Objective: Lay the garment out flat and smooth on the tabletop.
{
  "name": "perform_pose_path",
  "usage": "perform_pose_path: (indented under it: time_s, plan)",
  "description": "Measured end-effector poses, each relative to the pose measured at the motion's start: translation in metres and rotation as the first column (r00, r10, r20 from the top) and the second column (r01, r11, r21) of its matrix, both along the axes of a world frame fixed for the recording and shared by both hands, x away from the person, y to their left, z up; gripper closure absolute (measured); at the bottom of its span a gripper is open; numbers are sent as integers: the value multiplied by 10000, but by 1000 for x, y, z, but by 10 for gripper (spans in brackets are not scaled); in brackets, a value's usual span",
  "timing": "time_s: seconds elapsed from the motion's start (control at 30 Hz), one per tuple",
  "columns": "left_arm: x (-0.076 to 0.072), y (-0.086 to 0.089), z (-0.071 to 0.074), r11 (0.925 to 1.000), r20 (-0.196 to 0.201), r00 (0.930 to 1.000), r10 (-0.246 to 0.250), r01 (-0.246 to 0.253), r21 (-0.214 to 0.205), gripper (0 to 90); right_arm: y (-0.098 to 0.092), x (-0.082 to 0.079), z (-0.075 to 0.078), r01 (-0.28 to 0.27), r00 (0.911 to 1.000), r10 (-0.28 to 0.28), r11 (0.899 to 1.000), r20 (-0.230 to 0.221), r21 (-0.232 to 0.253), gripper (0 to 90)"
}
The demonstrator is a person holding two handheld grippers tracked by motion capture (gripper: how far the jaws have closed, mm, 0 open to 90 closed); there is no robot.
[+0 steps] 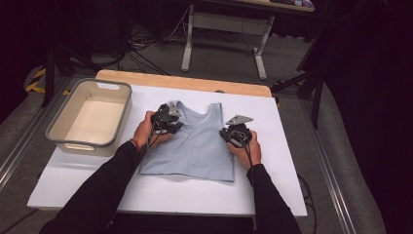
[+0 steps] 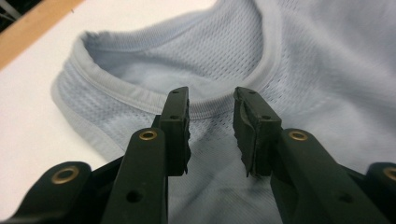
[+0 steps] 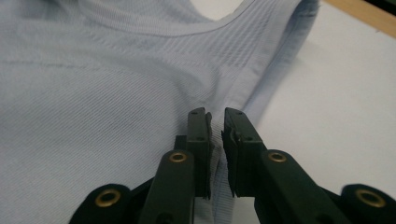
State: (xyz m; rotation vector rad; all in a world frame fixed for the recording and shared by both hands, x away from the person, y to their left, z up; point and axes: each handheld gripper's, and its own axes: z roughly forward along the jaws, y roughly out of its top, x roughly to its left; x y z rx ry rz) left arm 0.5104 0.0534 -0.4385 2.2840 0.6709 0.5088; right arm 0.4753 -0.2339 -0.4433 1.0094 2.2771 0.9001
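A: Where did the garment lie, and which way did it point?

B: The tank top (image 1: 195, 144) lay flat on the white board (image 1: 272, 195), near its middle. Its long axis ran from the hem at the person's side to the straps at the far side, with the neck opening facing away from the person.

A: Material?

B: Pale blue mesh knit with fine holes, edged in smooth ribbed binding at the neck and armholes. The hem was straight and the body roughly rectangular, narrowing to two straps.

A: Left tongs?

B: The left gripper (image 2: 211, 119) hovered over the curved binding near the top's left strap. Its jaws stood apart with cloth showing below the gap, and no pad pressed on it.

A: Right tongs?

B: The right gripper (image 3: 215, 135) sat at the top's right side edge, below the armhole. Its jaws were nearly together with a fold of the edge standing in the slit. Whether the pads pinched it, I could not tell.

A: Surroundings?

B: A grey plastic bin (image 1: 63, 134) with rounded corners stood at the board's left, well apart from the top. A light wooden strip (image 1: 146, 78) ran along the far edge.
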Motion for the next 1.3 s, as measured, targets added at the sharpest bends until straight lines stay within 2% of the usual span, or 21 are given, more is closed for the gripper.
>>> perform_pose_path:
  time_s: [0.2, 0.27, 0.33, 0.4, 0.53, 0.63, 0.67, 0.7, 0.77, 0.87, 0.97, 1.0, 1.03, 1.2, 1.3]
  plan:
    - [-19, 8, 16, 9983, 552, 9982, -217, 246, -522, 670, -5, -16, 12, 219, 9963, -250, 9990, 819, 387, 817]
    - [-27, 11, 16, 9973, 630, 9968, -501, 533, -510, 711, -5, -22, 15, 143, 9951, -189, 9988, 974, 476, 855]
    - [-34, 12, 16, 9963, 597, 9956, -720, 746, -417, 789, -4, -29, 18, -13, 9943, -57, 9978, 1061, 658, 880]
    - [-43, 16, 15, 9922, 561, 9919, -1137, 1163, -446, 842, -3, -36, 18, -175, 9941, 90, 9968, 1081, 780, 884]
    - [-63, 21, 13, 9868, 643, 9862, -1525, 1555, -454, 878, 0, -50, 16, -628, 9929, 576, 9969, 1038, 483, 883]
    - [-80, 22, 10, 9799, 673, 9786, -1943, 1968, -331, 878, -3, -55, 14, -681, 9937, 630, 9963, 926, 527, 882]
    - [-80, 22, 10, 9799, 673, 9786, -1943, 1968, -331, 877, -5, -56, 13, -639, 9941, 597, 9970, 901, 443, 880]
    - [-89, 21, 8, 9741, 619, 9726, -2239, 2255, -198, 876, -8, -57, 11, -583, 9950, 545, 9974, 840, 431, 880]
    - [-97, 20, 8, 9705, 621, 9689, -2394, 2406, -132, 875, -13, -57, 8, -475, 9965, 442, 9978, 703, 455, 880]
    - [-107, 17, 7, 9596, 577, 9581, -2804, 2812, -67, 875, -19, -58, 6, -396, 9975, 366, 9980, 597, 501, 879]
    - [-112, 13, 1, 9515, 438, 9505, -3076, 3075, 95, 875, -23, -60, 2, -296, 9984, 276, 9988, 486, 402, 878]
    - [-113, 11, -2, 9525, 344, 9519, -3043, 3037, 225, 874, -24, -61, 1, -270, 9987, 254, 9989, 437, 376, 879]
    - [-113, 9, -6, 9497, 330, 9494, -3124, 3113, 344, 875, -25, -61, -1, -237, 9990, 225, 9993, 395, 302, 881]
    - [-114, 5, -14, 9466, 61, 9478, -3189, 3182, 512, 885, -30, -66, -8, -114, 9994, 118, 9999, 327, -114, 881]
    - [-115, 5, -17, 9441, 82, 9450, -3270, 3263, 474, 891, -34, -68, -11, -79, 9996, 78, 10000, 268, 52, 885]
